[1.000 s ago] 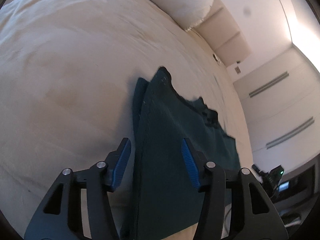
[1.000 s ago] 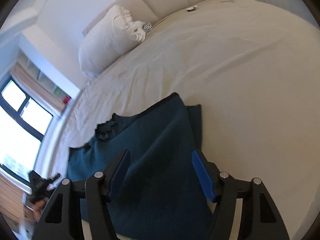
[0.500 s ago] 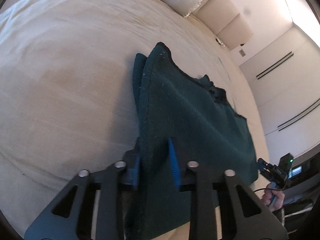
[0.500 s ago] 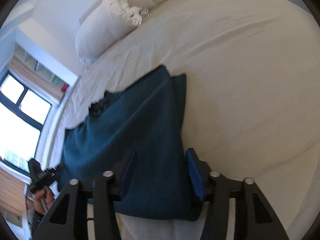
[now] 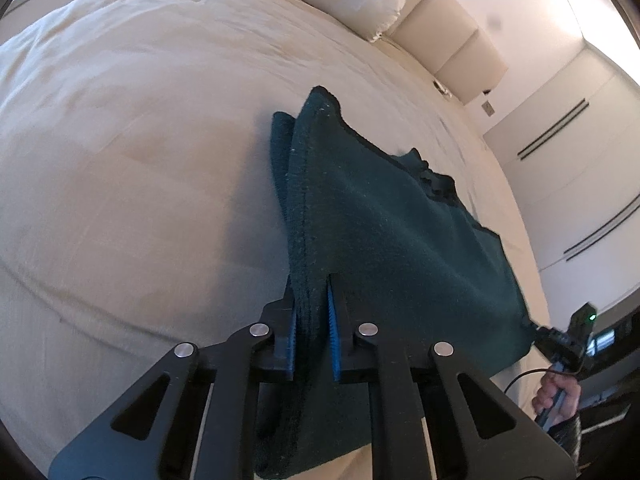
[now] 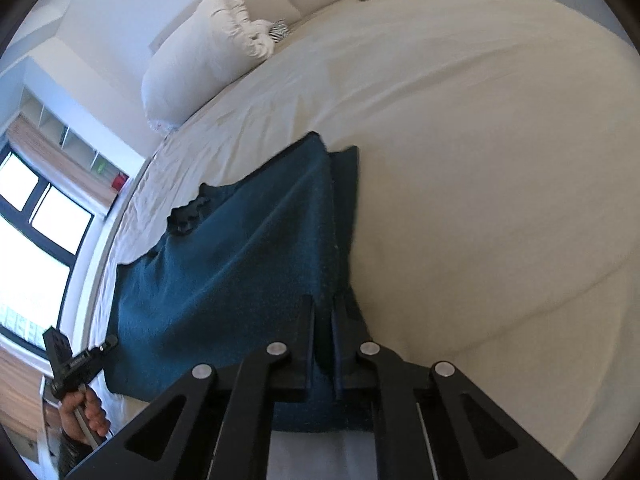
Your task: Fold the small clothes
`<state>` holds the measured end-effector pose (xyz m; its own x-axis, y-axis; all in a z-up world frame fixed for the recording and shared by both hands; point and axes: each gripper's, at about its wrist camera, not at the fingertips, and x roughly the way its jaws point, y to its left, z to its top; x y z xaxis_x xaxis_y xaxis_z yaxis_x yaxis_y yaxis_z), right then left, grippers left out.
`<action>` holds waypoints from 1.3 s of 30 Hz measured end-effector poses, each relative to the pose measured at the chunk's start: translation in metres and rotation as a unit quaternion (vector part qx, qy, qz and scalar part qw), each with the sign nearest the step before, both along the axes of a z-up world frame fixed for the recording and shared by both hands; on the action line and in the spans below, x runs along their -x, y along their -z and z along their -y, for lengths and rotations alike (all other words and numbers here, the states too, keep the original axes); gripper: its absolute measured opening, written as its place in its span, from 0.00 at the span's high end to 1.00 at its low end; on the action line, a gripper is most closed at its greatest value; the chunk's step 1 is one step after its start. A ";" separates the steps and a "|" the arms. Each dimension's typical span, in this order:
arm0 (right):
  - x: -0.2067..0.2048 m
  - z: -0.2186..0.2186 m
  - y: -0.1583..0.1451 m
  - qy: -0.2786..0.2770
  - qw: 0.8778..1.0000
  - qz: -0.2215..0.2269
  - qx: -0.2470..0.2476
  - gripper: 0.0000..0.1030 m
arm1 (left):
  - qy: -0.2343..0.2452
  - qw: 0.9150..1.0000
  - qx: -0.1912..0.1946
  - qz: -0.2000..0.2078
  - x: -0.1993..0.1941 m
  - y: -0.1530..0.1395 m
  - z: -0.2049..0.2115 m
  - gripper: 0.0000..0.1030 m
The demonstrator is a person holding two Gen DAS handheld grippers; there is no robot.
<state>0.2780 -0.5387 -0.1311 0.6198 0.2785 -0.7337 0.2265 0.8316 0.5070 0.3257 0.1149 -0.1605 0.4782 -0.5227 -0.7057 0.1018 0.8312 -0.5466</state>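
Cream bed (image 6: 480, 160) with white pillow (image 6: 200, 64) against a padded headboard (image 5: 452, 40). White walls (image 5: 560, 152). Bright dark-framed window (image 6: 36, 208) beside open shelving (image 6: 52, 132).

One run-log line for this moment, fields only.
phase: grasp | left gripper: just closed on near edge of dark teal knitted garment | right gripper: just closed on same edge | garment on cream bedspread

A home bedroom: wide cream-covered bed (image 5: 140, 128), pillow (image 6: 192, 68), padded headboard (image 5: 452, 44)
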 end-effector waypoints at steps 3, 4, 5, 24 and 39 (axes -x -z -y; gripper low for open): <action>0.005 0.016 0.023 0.029 0.999 -0.008 -0.040 0.94 | -0.016 1.000 0.020 -0.006 0.006 0.010 -0.008 0.90; 0.007 0.020 0.027 0.033 0.998 -0.003 -0.051 0.94 | -0.021 0.999 0.028 -0.008 0.008 0.014 -0.010 0.90; 0.006 0.020 0.026 0.033 0.998 -0.001 -0.049 0.94 | -0.025 0.999 0.035 -0.011 0.010 0.017 -0.013 0.90; -0.061 -0.024 -0.056 -0.037 0.995 0.093 -0.006 0.58 | 0.009 0.993 -0.060 0.102 -0.012 -0.080 0.022 0.83; -0.140 -0.001 0.036 0.075 0.990 0.042 -0.114 1.00 | -0.011 0.997 -0.047 0.060 -0.113 0.008 0.051 0.83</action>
<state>0.4179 -0.5380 -0.1671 0.7225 0.3314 -0.6068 0.2888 0.6528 0.7003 0.4382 0.0639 -0.1684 0.5736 -0.4451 -0.6877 0.1426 0.8809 -0.4513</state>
